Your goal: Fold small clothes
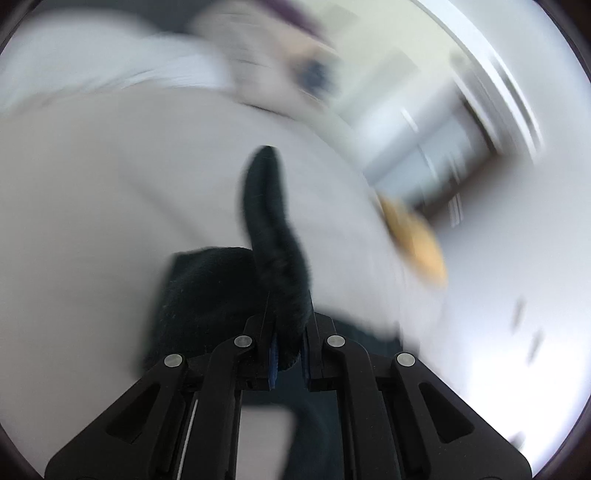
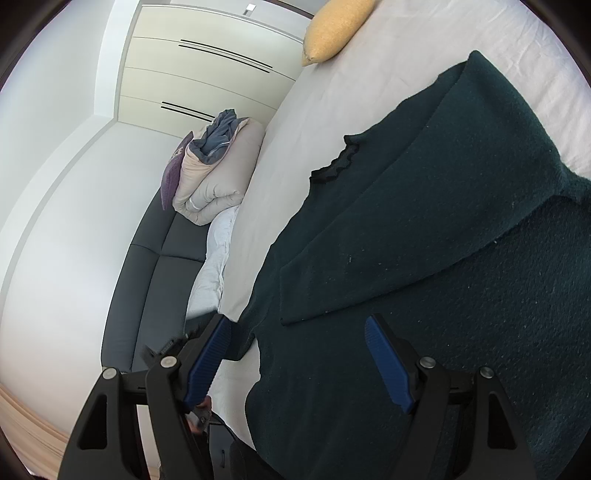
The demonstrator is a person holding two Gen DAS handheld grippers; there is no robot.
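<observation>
Bedsheet, pale and lightly creased, serves as the working surface, and everything else is placed against it here. Far left of it in the right wrist view stands a plain white wall, then a cream wardrobe with dark slot handles. Nearer the sheet runs a dark grey sofa, carrying a rolled beige duvet with a grey cloth tucked in its top and a purple cushion beside it. A white quilt lies between the sofa and the sheet's left edge. At the sheet's far end rests a yellow pillow.

On the sheet's right part lies the dark green sweater, spread flat with one sleeve folded across its body. The right gripper hovers over the sweater's near hem, its blue-padded fingers spread wide with nothing between them.

The left wrist view is badly motion-blurred. There the left gripper has its fingers drawn narrow, pinching a dark fold of the sweater that rises off the sheet; the pillow smears to the right.
</observation>
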